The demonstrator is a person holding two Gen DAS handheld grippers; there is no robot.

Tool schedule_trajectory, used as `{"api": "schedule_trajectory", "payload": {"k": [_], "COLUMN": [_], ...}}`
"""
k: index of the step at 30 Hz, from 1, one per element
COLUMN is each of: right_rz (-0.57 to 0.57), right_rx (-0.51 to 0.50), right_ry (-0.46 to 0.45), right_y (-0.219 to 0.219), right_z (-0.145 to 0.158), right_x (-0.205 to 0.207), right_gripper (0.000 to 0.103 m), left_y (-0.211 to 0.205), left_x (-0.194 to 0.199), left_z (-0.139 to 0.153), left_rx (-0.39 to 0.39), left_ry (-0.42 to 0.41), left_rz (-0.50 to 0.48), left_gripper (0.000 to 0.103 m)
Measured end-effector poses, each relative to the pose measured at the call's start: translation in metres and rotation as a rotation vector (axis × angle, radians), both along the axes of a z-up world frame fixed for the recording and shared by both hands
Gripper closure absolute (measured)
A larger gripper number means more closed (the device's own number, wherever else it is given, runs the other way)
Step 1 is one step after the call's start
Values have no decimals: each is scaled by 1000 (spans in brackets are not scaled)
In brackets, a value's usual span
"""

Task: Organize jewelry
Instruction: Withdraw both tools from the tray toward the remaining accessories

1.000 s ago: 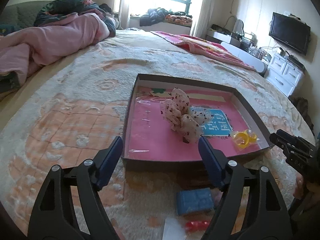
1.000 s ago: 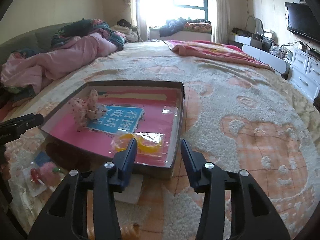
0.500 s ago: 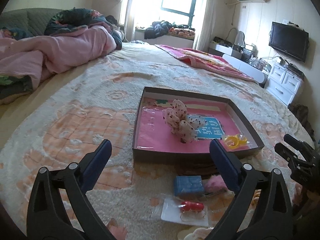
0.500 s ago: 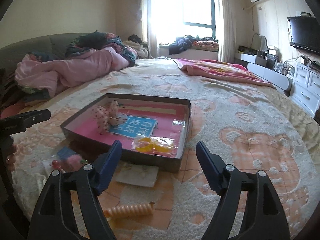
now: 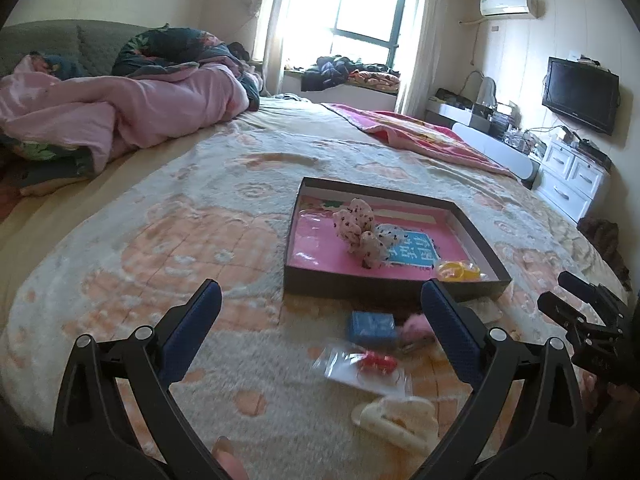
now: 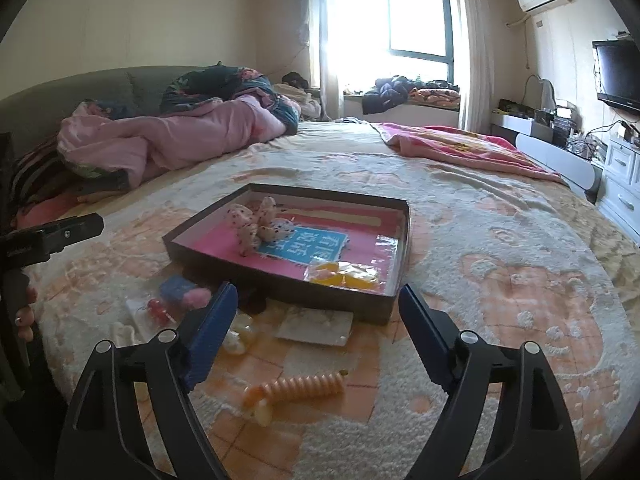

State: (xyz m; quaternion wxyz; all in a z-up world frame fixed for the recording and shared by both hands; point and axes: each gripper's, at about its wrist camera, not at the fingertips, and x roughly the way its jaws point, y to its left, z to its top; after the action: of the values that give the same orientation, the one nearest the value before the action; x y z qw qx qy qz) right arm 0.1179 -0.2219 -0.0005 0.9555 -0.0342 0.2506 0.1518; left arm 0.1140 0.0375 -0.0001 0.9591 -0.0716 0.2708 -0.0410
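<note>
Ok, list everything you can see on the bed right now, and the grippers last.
box: 1, dark, pink inside, mid-bed
scrunchie: 1, cream with dark spots, in box
yellow bag: 1, in box, near corner
blue card: 1, on blanket before box
pink fluff: 1, beside blue card
red clip: 1, bagged, on blanket
spiral tie: 1, orange, nearest
white packet: 1, against box
quilt: 1, pink, far left
left gripper: open, empty
right gripper: open, empty
</note>
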Motion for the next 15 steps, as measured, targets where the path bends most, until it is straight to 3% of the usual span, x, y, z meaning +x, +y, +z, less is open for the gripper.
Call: {"api": "schedule_trajectory", "payload": {"k": [9,15], "right_rz": [26,38], "right_rx": [-2,-10], "right_ry": [29,39], "right_y": [4,4], "right_z": [-5,-9], "right_x": [-13,-24], "right_gripper": [21,15], "left_y": [11,6], "left_x": [-30,-50], "left_z": [-11,-23], "left_rx": [12,16], "left_ry": [21,47], "left_rz": [42,44], "left_gripper": [12,12]}}
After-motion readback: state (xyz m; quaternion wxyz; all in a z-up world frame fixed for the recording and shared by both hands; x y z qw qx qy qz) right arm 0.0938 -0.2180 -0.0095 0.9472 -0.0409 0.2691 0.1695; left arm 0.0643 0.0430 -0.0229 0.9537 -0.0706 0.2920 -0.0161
